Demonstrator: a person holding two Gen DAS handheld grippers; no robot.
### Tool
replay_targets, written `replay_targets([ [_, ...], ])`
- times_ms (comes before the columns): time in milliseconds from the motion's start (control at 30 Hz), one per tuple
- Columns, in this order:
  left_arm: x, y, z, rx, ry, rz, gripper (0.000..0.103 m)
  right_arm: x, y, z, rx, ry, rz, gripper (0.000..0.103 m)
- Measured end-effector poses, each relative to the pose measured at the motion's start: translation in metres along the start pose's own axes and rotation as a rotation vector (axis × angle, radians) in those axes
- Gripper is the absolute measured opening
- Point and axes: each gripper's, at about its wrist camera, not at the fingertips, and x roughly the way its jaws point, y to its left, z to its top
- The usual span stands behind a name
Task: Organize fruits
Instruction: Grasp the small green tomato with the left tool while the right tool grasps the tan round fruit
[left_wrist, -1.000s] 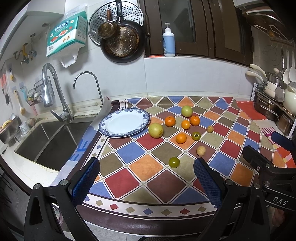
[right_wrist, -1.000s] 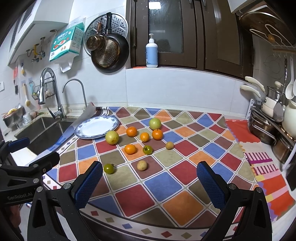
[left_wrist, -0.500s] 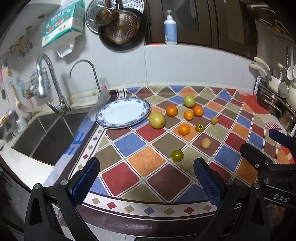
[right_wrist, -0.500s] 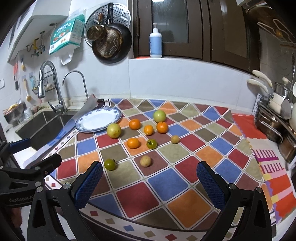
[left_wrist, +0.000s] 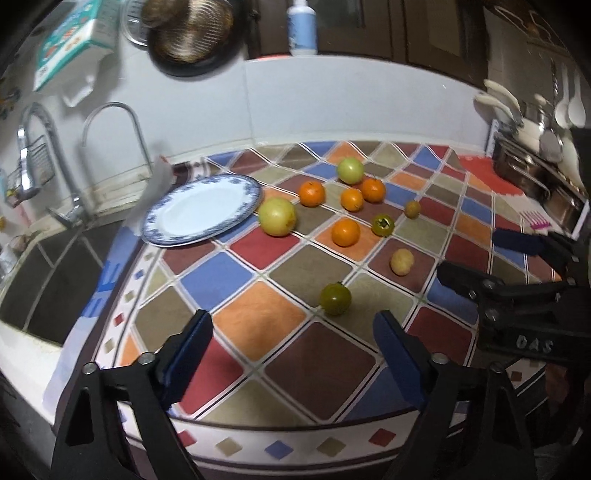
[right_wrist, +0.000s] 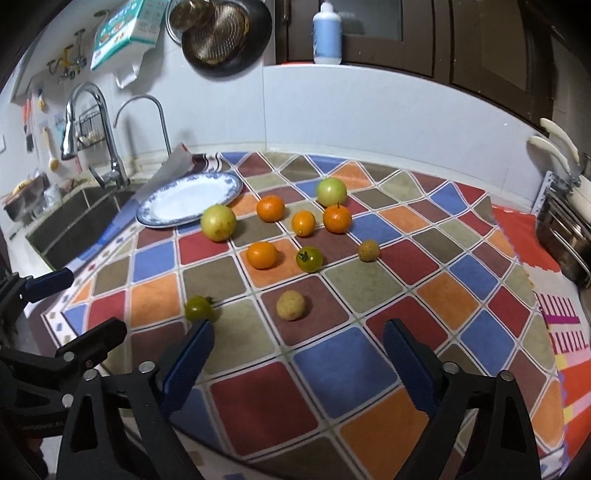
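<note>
Fruits lie loose on your table (right_wrist: 343, 373), spread over its mat of coloured diamonds, and none is on the plate (right_wrist: 184, 201). That plate, white with a blue patterned rim, sits at the far left of the mat, next to the sink (right_wrist: 77, 218) and its two taps. Just beside the plate's right edge rests the biggest fruit, a yellow-green apple (right_wrist: 218, 223). A second, greener apple (right_wrist: 331, 191) lies farther back, near the wall. Between and around them you have four oranges: one (right_wrist: 270, 208) just right of the plate, two (right_wrist: 303, 223) (right_wrist: 337, 218) close together in front of the green apple, one (right_wrist: 262, 254) nearer to you. A green tomato (right_wrist: 309, 259) sits just right of that nearest orange. Another green tomato (left_wrist: 335, 298) lies closest to the front edge, ahead of your left gripper (left_wrist: 291, 345). A pale yellow fruit (right_wrist: 291, 304), perhaps a small lemon though the blur leaves that uncertain, rests ahead of your right gripper (right_wrist: 297, 349). A small brownish fruit (right_wrist: 368, 250) lies off to the right.

Both pairs of jaws have just been closing a little, yet each stands wide apart with nothing between them, above the front of the mat.
</note>
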Motion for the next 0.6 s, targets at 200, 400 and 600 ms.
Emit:
replay_targets([
  [200, 0.028, -0.012, 0.005, 0.065, 0.024, -0.067, 0.076, 0.033, -0.006, 0.005, -0.054, 0.06, 0.037, 0.077],
  [400, 0.054, -0.017, 0.01, 0.099, 0.068, -0.096, 0.061, 0.062, -0.005, 0.005, -0.113, 0.126, 0.104, 0.064],
  [600, 0.071, -0.016, 0.012, 0.082, 0.111, -0.16, 0.054, 0.079, -0.005, 0.008, -0.123, 0.152, 0.14, 0.055],
])
